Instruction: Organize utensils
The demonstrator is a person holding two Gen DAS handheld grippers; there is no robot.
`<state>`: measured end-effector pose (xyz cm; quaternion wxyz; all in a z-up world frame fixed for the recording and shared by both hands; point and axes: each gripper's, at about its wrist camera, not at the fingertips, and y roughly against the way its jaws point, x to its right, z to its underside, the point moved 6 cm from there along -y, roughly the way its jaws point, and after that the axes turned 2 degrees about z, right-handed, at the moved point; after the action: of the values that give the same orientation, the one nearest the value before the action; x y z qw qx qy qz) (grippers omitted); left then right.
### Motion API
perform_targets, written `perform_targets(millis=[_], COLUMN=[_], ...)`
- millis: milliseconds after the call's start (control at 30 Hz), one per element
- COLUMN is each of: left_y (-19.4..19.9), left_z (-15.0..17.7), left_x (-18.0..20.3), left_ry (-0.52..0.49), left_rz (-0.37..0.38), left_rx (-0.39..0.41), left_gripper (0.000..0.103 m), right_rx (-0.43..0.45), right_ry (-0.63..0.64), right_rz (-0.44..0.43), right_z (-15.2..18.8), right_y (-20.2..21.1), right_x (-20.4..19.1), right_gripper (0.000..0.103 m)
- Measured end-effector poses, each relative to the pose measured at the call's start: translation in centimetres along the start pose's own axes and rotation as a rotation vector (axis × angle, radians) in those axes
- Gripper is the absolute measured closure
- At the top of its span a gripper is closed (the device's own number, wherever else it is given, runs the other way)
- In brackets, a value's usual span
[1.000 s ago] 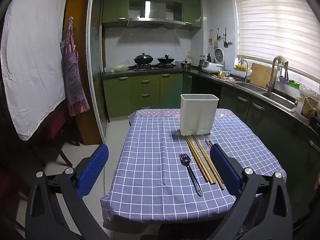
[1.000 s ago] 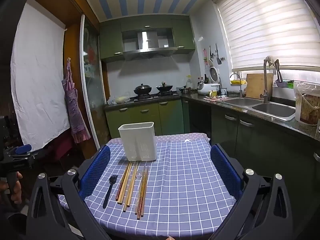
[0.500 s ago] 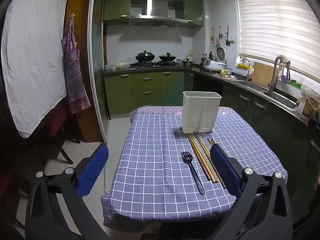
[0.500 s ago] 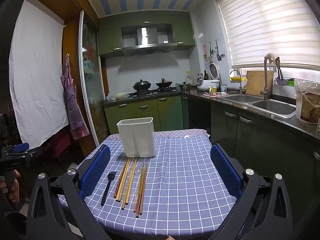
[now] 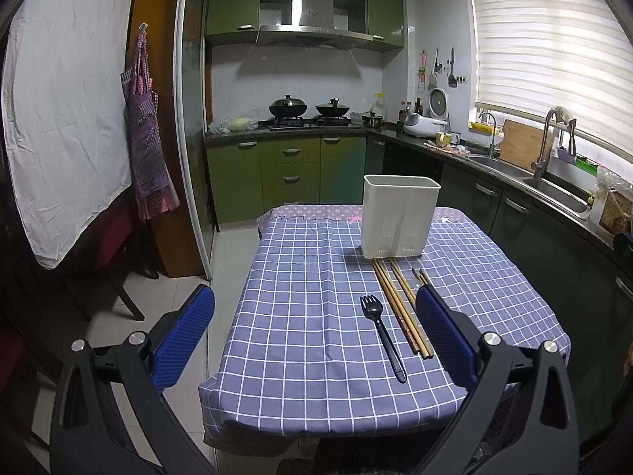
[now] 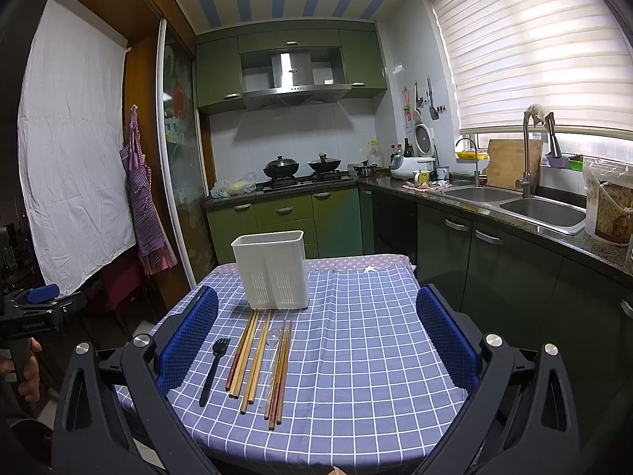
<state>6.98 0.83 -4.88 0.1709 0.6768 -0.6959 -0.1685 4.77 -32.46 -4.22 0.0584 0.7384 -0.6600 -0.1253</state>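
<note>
Both claws, left and right, gape wide, empty; a possibly clear spoon lies among chopsticks.

both tools are built alike: the left gripper has black angular plastic arms, silver round screws at the joints and blue textured pads. same black frame, silver screws and blue pads on the right gripper. a bare-skinned hand grips a black handle.
</note>
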Motion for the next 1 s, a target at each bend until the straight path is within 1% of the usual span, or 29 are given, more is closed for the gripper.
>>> perform_targets(millis=[1000], left_y=[-0.3], left_z=[0.56], left_x=[0.56], left_ry=[-0.001], left_rz=[0.005], left_rx=[-0.014], left_gripper=[0.006], right_rx=[-0.007], right_ry=[0.004], right_rz=[-0.005], right_z=[0.55], right_y=[-0.16], right_x=[-0.49], right_gripper=[0.004])
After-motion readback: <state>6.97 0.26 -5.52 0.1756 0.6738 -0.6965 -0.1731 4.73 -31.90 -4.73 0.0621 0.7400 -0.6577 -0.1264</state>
